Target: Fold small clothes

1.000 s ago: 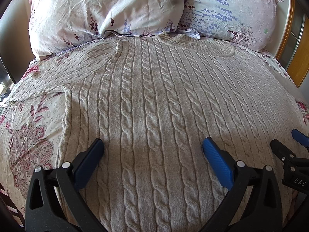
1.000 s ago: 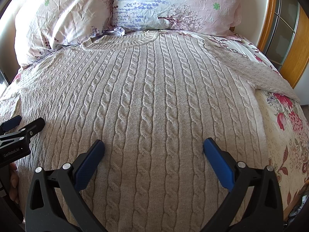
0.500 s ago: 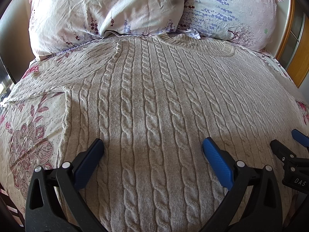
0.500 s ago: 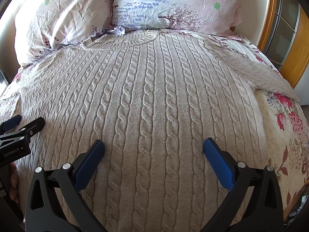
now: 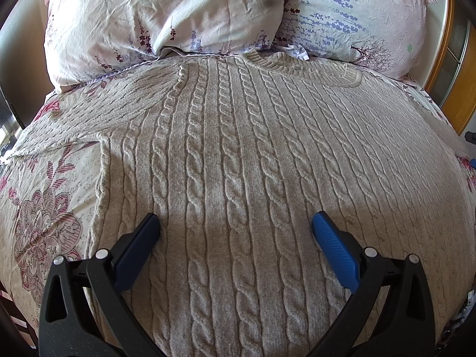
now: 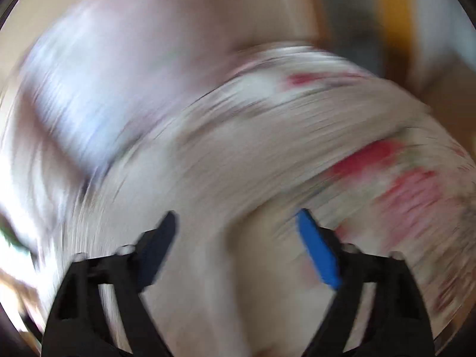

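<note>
A beige cable-knit sweater (image 5: pixel 238 154) lies flat, front up, on the bed, its collar (image 5: pixel 285 62) toward the pillows and its left sleeve (image 5: pixel 68 125) spread out to the side. My left gripper (image 5: pixel 235 223) is open and empty, hovering over the sweater's lower body. My right gripper (image 6: pixel 236 220) is open and empty. Its view is heavily motion-blurred; I make out pale knit (image 6: pixel 238 172) and the red-flowered bedsheet (image 6: pixel 410 184) beyond it. The right gripper does not show in the left wrist view.
Two floral pillows (image 5: pixel 166 15) (image 5: pixel 357 12) lie at the head of the bed. The flowered bedsheet (image 5: pixel 44 208) shows left of the sweater. A wooden frame (image 5: pixel 455 83) with glass stands at the far right.
The right gripper has swung sharply to the right, blurring its view, and has left the left wrist view. Its fingers stand a little closer together. The left gripper has not moved.
</note>
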`<state>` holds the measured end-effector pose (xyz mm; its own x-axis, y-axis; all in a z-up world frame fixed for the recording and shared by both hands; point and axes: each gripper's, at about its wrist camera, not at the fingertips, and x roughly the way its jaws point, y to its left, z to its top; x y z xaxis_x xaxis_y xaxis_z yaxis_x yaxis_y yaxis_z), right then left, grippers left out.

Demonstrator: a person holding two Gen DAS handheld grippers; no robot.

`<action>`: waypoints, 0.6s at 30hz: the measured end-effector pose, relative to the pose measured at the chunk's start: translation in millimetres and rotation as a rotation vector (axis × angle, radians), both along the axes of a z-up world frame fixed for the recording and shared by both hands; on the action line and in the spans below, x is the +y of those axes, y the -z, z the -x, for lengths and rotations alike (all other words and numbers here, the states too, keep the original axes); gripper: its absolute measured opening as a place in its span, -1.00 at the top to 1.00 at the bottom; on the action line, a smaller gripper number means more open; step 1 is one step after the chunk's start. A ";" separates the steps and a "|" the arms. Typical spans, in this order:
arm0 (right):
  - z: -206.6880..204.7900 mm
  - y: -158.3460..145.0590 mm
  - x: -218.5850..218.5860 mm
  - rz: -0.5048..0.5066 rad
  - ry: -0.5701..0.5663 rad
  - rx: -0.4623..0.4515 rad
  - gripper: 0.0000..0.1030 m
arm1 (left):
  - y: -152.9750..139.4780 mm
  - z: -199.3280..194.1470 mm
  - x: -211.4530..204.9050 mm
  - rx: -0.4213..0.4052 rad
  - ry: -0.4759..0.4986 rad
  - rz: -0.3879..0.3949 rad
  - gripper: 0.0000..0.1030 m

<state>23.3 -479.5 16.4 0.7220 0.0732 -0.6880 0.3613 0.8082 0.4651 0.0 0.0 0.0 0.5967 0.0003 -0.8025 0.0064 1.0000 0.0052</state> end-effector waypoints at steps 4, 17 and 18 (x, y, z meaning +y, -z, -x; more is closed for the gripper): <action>-2.2 26.5 -128.1 -0.249 0.349 0.031 -0.20 | -0.1 -0.4 -0.1 0.005 0.004 0.001 -0.97; -34.2 -2.8 -139.0 -0.146 0.313 -0.111 0.83 | -59.0 -9.4 128.1 -0.151 -0.365 0.134 -0.96; -42.1 -29.3 -101.0 -0.086 0.191 -0.188 0.83 | -63.0 -10.7 150.8 -0.163 -0.418 0.146 -0.96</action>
<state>65.4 -580.5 45.7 0.8427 -0.0245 -0.5379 0.4044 0.6884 0.6022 10.7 150.8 63.0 0.6875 0.1617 -0.7080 -0.3865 0.9068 -0.1683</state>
